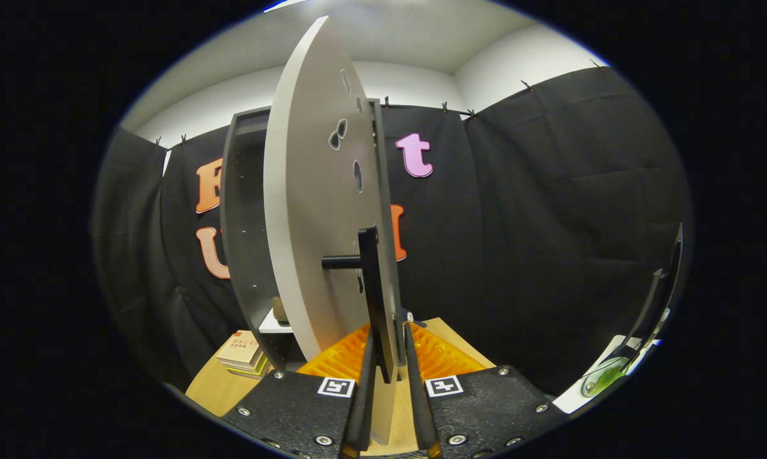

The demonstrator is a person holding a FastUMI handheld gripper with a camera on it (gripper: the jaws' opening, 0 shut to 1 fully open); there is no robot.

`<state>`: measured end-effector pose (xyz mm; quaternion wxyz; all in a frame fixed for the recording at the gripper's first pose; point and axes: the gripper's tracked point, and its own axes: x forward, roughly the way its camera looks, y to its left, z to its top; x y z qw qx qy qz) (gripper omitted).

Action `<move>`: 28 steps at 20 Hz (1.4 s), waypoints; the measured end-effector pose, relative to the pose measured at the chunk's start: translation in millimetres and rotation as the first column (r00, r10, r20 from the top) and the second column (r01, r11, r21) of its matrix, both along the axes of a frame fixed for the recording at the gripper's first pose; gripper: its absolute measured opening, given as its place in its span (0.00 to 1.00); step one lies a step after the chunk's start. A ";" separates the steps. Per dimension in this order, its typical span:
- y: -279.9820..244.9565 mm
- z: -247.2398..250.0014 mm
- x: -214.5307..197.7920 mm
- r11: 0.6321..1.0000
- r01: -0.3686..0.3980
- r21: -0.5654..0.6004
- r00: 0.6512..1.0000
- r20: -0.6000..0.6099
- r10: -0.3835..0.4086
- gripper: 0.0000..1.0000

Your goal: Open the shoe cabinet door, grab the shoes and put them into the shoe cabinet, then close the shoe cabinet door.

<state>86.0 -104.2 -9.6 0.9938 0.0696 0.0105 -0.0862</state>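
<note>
The dark grey shoe cabinet (240, 210) stands on the wooden table just beyond my fingers. Its light grey door (306, 210) is swung out toward me, so I see it nearly edge-on. A black bar handle (372, 274) stands off the door on a short post. My gripper (389, 335) is shut on the lower part of that handle, one finger on each side. Inside the cabinet, low down, a small brownish thing (280, 309) rests on a white shelf (273, 325); it is too small to identify.
A stack of books (243, 352) lies on the wooden table (208, 386) left of the cabinet's foot. Far off to the right, a dark stand (651, 306) rises over a white surface with a green item (603, 376).
</note>
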 end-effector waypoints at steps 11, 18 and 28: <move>-69.0 -6.1 -14.3 0.995 0.083 -0.051 0.996 -0.019 -0.084 0.25; -96.2 -8.5 -19.8 0.988 0.150 -0.038 0.988 -0.020 -0.151 0.25; -57.9 13.4 -46.6 0.993 0.092 -0.068 0.996 -0.009 -0.093 0.25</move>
